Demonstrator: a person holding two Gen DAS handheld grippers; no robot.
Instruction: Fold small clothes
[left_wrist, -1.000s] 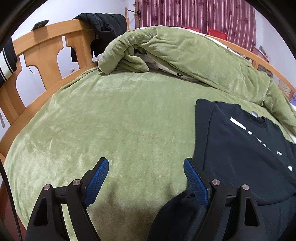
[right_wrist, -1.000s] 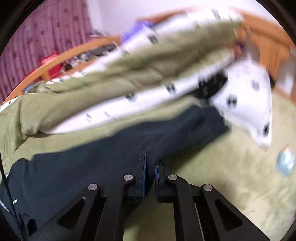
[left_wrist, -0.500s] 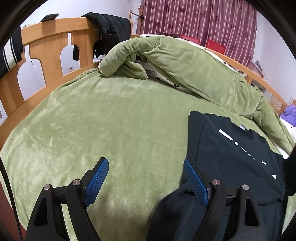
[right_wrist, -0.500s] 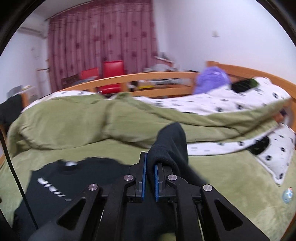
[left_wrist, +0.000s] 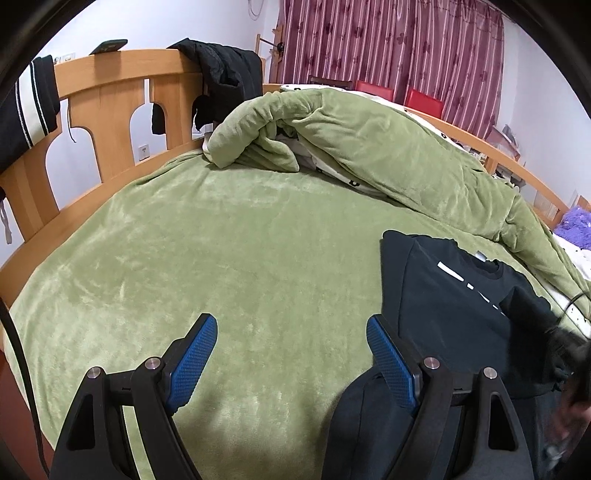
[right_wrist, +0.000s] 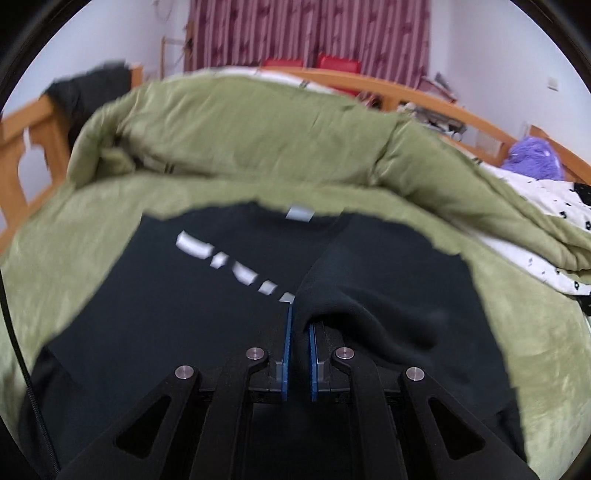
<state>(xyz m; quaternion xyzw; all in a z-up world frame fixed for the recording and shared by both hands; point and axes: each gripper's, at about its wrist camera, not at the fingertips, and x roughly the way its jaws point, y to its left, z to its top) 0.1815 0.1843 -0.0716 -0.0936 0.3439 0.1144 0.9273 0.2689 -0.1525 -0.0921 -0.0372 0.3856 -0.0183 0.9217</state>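
Note:
A black sweatshirt (left_wrist: 454, 314) with white marks on its chest lies flat on the green blanket (left_wrist: 229, 266), at the right in the left wrist view. My left gripper (left_wrist: 291, 354) hovers open over the blanket, holding nothing, its right finger above the shirt's left edge. In the right wrist view my right gripper (right_wrist: 298, 325) pinches the black sleeve (right_wrist: 332, 291), which is drawn across the sweatshirt's chest (right_wrist: 166, 314). Its jaws are opening a little, with the sleeve's fabric still between the pads.
A heaped green duvet (left_wrist: 369, 147) lies along the far side of the bed, over a white patterned sheet (right_wrist: 546, 206). A wooden bed rail (left_wrist: 110, 92) with a black jacket (left_wrist: 221, 70) draped on it stands at the left. A purple plush (right_wrist: 532, 158) sits far right.
My right gripper swung the sleeve from the bed's right side in over the sweatshirt's chest. The left gripper drew back and rose a little, still open.

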